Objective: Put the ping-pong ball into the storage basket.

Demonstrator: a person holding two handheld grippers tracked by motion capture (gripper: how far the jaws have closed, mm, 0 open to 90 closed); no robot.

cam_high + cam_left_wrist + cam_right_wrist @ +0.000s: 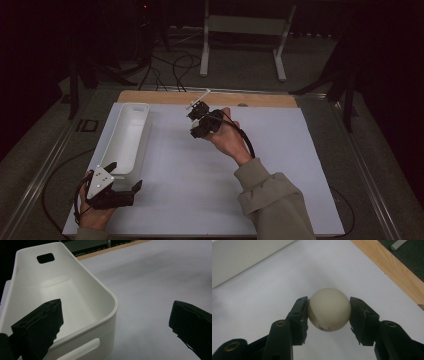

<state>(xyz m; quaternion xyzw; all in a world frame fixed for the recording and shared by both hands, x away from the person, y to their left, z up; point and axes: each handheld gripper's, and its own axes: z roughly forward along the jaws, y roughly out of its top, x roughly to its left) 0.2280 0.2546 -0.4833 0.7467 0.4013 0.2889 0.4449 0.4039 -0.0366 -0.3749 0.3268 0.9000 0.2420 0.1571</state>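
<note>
A cream-white ball (329, 309) with a small printed mark sits between the two black jaws of my right gripper (329, 315), which is shut on it above the white sheet. In the high view that right gripper (196, 125) is held over the middle of the far part of the table. A long white bin (128, 136) stands at the left, open-topped and with nothing inside it (75, 302). My left gripper (124, 175) is open at the bin's near end, one jaw over its rim, the other over the sheet.
A white sheet (280, 165) covers the table, with a wooden strip (165, 97) along the far edge. Beyond it are a white stand's legs (280, 65) and cables on the dark floor. A cable trails from each gripper.
</note>
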